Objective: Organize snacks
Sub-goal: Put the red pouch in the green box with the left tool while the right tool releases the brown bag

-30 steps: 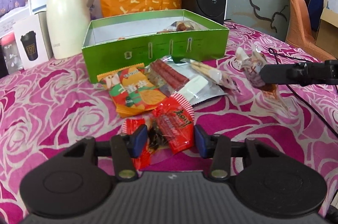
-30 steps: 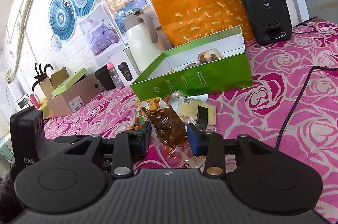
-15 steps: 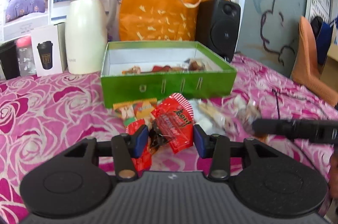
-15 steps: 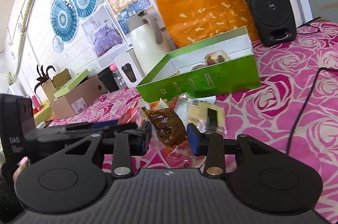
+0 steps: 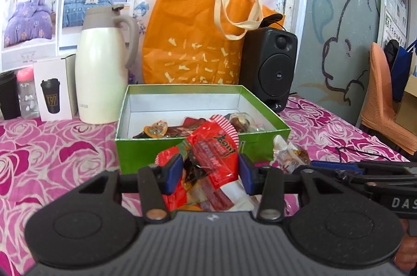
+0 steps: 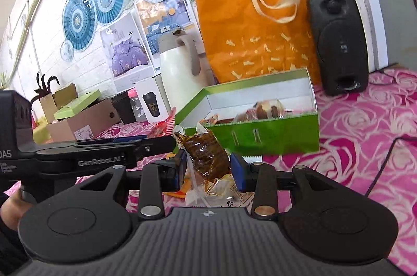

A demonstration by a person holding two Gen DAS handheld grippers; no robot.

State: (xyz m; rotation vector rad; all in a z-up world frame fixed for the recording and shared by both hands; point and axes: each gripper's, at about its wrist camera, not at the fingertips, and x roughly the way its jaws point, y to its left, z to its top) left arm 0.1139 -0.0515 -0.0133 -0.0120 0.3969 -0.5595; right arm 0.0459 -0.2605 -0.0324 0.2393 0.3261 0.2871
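From the left wrist view, the left gripper (image 5: 209, 173) holds a red snack packet (image 5: 215, 155) between its blue pads, jaws drawn in fairly narrow, with a second crumpled red wrapper (image 5: 169, 158) bunched against the left pad; the packet stands up in front of the green box (image 5: 156, 153), whose open top already holds several snacks. The risk here is that the slick film slides out of a grip that catches only its lower part, or that the loose second wrapper drops free short of the box. The near wall of the box stands directly between packet and interior, so a low carry would likely catch on the rim. The right gripper's arm (image 5: 365, 169) reaches in from the right edge, close beside, and the two tools could knock together. A cream jug (image 5: 101, 73), an orange bag (image 5: 198, 41) and a speaker (image 5: 273, 70) crowd behind the box. From the right wrist view, the right gripper (image 6: 208, 169) holds a clear pouch of brown snack (image 6: 206, 156), its jaws moderately wide; the pouch tilts up and left, so it may twist loose. The left gripper's arm (image 6: 104, 151) crosses just to its left, the likeliest obstruction, while the box sits beyond on the pink rose cloth (image 6: 365, 132).
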